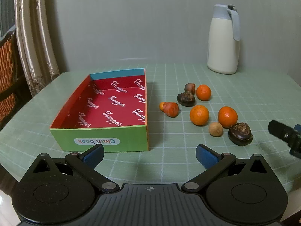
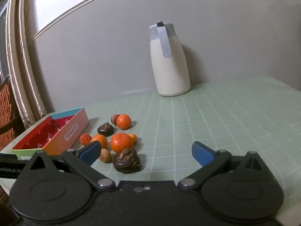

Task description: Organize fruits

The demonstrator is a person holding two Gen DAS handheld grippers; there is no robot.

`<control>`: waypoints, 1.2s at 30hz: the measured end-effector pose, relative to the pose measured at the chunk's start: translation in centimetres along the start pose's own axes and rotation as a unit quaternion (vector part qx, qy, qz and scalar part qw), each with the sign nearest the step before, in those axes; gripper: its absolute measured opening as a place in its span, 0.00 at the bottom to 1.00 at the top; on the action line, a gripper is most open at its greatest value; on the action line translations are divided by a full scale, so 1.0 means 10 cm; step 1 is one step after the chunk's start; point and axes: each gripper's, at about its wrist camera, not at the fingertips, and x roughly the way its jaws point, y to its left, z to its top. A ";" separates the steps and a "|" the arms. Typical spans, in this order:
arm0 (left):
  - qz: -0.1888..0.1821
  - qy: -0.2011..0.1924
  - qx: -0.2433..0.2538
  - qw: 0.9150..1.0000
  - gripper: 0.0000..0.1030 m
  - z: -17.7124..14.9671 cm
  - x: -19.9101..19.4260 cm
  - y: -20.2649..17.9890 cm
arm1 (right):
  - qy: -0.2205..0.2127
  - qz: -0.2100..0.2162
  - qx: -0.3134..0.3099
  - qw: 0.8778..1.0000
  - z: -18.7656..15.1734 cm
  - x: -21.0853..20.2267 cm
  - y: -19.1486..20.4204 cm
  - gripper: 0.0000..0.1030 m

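While the fruits lie loose on the worktop, the nearest one sits just ahead of my right hand-held gripper.

The dark, wrinkled fruit rests low and slightly left of centre between that gripper's blue pads, close to the left pad and untouched; it is squat with no real long axis, so I judge any approach angle will serve. Behind it cluster the oranges and a small tan fruit. The open box, red inside and empty, stands left of the pile. My left hand-held gripper faces the gap between the box and the fruits, farther from them. Both stand wide apart, holding nothing, so the right is nearer.
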 end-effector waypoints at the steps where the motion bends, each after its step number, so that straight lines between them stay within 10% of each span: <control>1: 0.000 0.001 -0.001 1.000 1.00 0.00 0.00 0.00 | 0.002 0.001 0.000 1.000 -0.02 0.01 0.01 1.00; 36: -0.001 0.004 -0.007 1.000 1.00 -0.01 0.00 0.01 | 0.001 0.010 -0.012 1.000 -0.06 0.00 0.07 1.00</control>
